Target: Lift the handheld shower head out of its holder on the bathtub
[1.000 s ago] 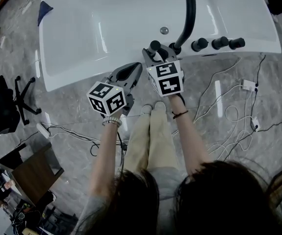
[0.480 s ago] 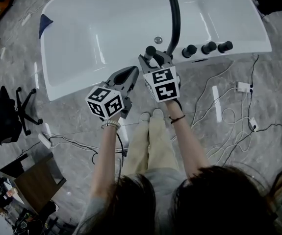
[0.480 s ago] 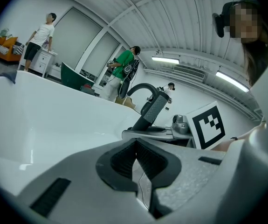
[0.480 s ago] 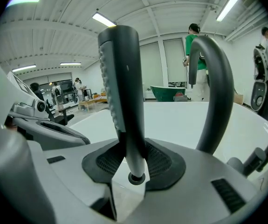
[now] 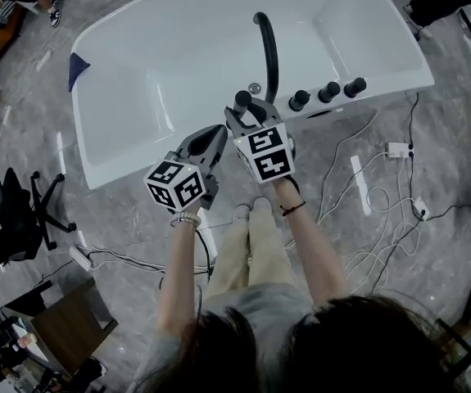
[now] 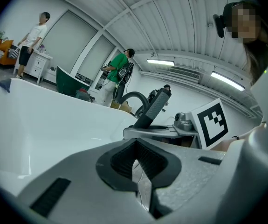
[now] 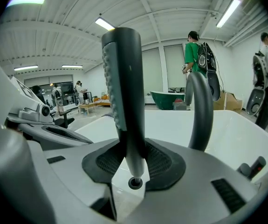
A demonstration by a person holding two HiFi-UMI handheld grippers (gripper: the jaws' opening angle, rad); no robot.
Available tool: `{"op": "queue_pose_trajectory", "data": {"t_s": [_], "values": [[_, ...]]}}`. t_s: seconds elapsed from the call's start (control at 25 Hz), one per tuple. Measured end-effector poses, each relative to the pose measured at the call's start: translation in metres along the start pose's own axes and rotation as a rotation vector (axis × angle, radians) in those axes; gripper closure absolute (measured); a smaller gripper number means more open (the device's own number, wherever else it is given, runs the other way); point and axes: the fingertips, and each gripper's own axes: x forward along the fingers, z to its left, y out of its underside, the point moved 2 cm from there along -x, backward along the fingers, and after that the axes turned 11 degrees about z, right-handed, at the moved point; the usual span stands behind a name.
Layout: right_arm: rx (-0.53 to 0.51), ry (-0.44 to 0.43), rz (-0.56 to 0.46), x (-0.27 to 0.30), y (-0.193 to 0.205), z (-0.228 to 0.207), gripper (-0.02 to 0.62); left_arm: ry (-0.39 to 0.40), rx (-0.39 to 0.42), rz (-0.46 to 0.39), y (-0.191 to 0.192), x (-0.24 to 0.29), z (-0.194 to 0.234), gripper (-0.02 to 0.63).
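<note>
The glossy white bathtub [image 5: 137, 80] fills the upper half of the head view. A curved dark spout [image 5: 266, 43] arches over its near rim. At centre, the right gripper [image 7: 133, 160] is clenched on the ribbed, dark grey shower head [image 7: 122, 87], which stands upright between its textured pads. Lower left of it, the left gripper [image 6: 136, 164] has its jaws pressed together on nothing.

1. Left gripper [image 6: 136, 166] — jaws drawn together, nothing between them. It sits just left of the right jaws and a little behind them.
2. Right gripper [image 7: 133, 164] — jaws clamped on the shower head [image 7: 124, 92], whose handle stands upright between the pads, with its lower end just inside the jaws.
3. Left forearm [image 5: 178, 268] is bare and reaches straight forward.
4. Right forearm [image 5: 309, 248] is bare and angles forward and inward. Both marker cubes face up.
</note>
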Motion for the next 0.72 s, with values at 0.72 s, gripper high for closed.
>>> {"op": "queue_pose_trajectory", "data": {"t_s": [0.72], "values": [[0.011,0.074,-0.105,-0.079,-0.061,-0.016,0.463,0.063,0.074,-0.019,-0.042,-0.021,-0.047,0.601]]}}
